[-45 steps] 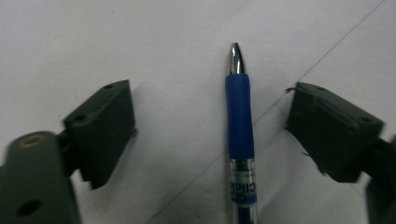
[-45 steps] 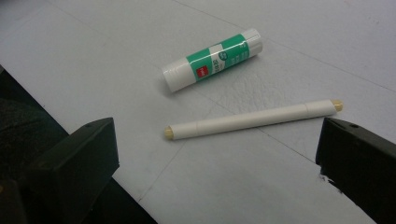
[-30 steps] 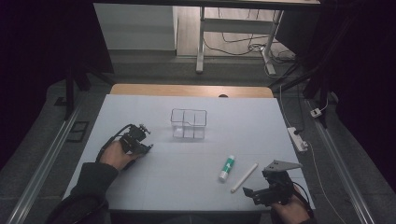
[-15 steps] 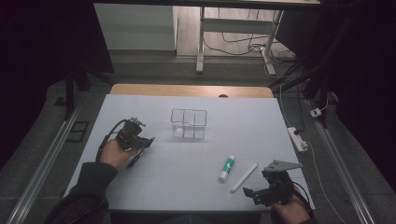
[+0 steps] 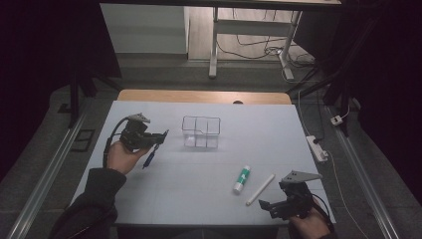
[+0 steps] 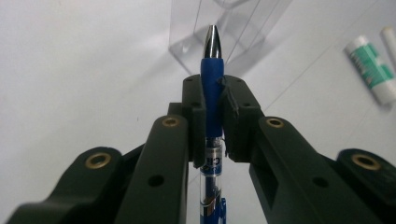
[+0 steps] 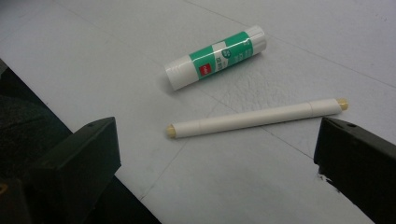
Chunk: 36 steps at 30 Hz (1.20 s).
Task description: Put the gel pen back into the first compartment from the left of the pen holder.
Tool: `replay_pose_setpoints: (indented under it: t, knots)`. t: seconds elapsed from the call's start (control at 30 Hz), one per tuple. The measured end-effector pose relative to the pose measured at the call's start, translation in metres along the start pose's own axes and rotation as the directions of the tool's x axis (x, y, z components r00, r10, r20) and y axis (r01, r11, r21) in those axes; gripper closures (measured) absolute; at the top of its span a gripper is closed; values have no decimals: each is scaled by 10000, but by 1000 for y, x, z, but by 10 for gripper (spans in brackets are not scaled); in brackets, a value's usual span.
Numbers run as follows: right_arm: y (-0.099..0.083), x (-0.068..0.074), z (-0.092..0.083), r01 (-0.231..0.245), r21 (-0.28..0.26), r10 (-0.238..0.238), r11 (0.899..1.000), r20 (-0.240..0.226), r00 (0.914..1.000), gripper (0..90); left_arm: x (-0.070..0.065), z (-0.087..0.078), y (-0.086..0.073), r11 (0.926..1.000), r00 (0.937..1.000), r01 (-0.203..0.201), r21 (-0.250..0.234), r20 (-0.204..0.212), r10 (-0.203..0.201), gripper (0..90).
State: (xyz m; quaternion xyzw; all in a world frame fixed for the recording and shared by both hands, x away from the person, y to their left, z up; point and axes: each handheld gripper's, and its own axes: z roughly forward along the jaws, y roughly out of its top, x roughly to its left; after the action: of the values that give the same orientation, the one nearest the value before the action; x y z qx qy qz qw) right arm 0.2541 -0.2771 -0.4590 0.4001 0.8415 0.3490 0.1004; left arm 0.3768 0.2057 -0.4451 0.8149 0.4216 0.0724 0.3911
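My left gripper point(image 5: 160, 137) is shut on a blue pen point(image 6: 212, 88), whose silver tip points past the jaws toward the clear divided box point(image 6: 229, 32). From above, the pen point(image 5: 150, 158) hangs below the gripper, lifted off the table at the left of the box point(image 5: 200, 132). My right gripper point(image 5: 266, 205) rests open near the front right edge. Between its wide jaws lie a white pen point(image 7: 257, 117) and, beyond it, a green-and-white glue stick point(image 7: 215, 56). Both show from above too: the white pen point(image 5: 260, 189), the glue stick point(image 5: 242, 179).
The white table point(image 5: 199, 199) reaches to a wooden strip at the back. A power strip point(image 5: 318, 148) lies at its right edge. A desk frame with cables stands on the floor beyond.
My left gripper has risen off the table with the blue pen in its jaws and turned toward the box. The right gripper has stayed put.
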Motion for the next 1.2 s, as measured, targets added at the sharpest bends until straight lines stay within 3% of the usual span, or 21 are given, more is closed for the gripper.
replay_pose_setpoints:
  t: [0.33, 0.6, 1.03, 1.2]
  knots:
    - [0, 0, 0, 8, 8, -8, 10000, -24, 10000, 3, -12, -11, 26, 9954, 9994, -309, -906, 144, 323, 799]
    - [0, 0, 0, 42, 7, -42, 10000, -84, 10000, 3, -23, -13, 55, 9865, 9973, -719, -1471, 53, 735, 798]
    - [0, 0, 0, 76, 27, -75, 10000, -168, 9998, 5, -29, -4, 90, 9733, 9973, -701, -2187, 79, 736, 798]
    - [0, -1, 0, 76, 23, -76, 10000, -191, 9998, 6, -32, 3, 101, 9672, 9960, -891, -2378, -111, 890, 799]
